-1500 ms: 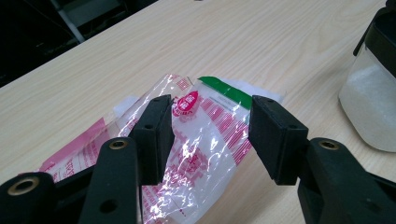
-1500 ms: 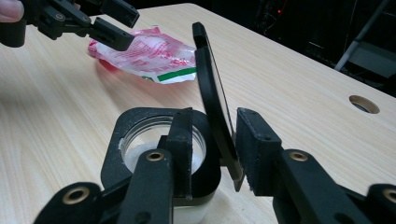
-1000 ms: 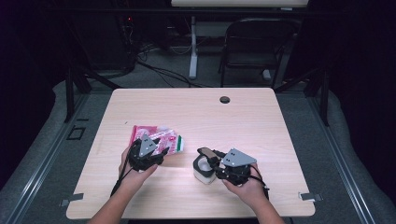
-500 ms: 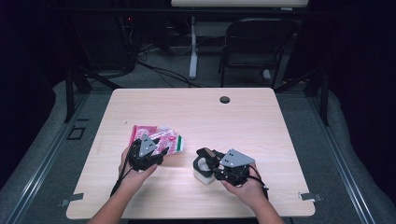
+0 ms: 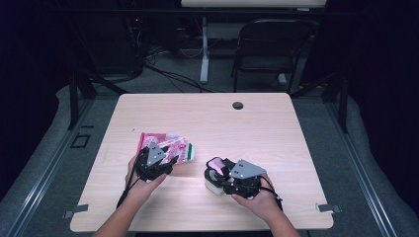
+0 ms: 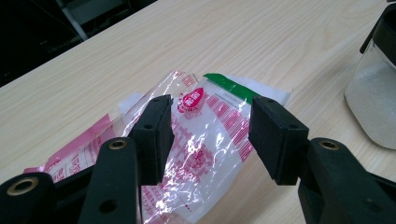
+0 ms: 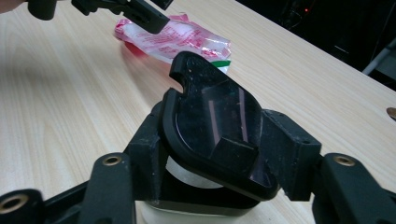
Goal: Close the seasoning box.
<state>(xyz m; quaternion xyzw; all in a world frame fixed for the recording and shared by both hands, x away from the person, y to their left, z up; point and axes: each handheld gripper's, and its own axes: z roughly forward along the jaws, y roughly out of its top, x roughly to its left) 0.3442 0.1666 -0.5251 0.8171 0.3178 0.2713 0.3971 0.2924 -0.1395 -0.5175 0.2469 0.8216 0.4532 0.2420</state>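
Observation:
A clear plastic bag [image 5: 180, 148] with red print and a green strip lies flat on the table's left half. My left gripper [image 5: 170, 157] hovers low over its near end, jaws open, with the bag [image 6: 205, 112] below the gap and no pad on it. A small white container [image 5: 213, 183] with a black flip lid [image 7: 215, 112] tilted up stands at the front centre. My right gripper [image 7: 217, 154] reaches around it from the right. Its jaws have just been opening and now flank the container without pressing. The container's side [image 6: 373, 102] sits at the right of the left gripper view.
The light wood table [image 5: 276, 133] has a black round grommet [image 5: 238, 105] near its far edge. A dark folding chair [image 5: 269, 49] and floor cables lie beyond the table. The left gripper [image 7: 121, 9] is at the top of the right gripper view, over the bag [image 7: 173, 39].

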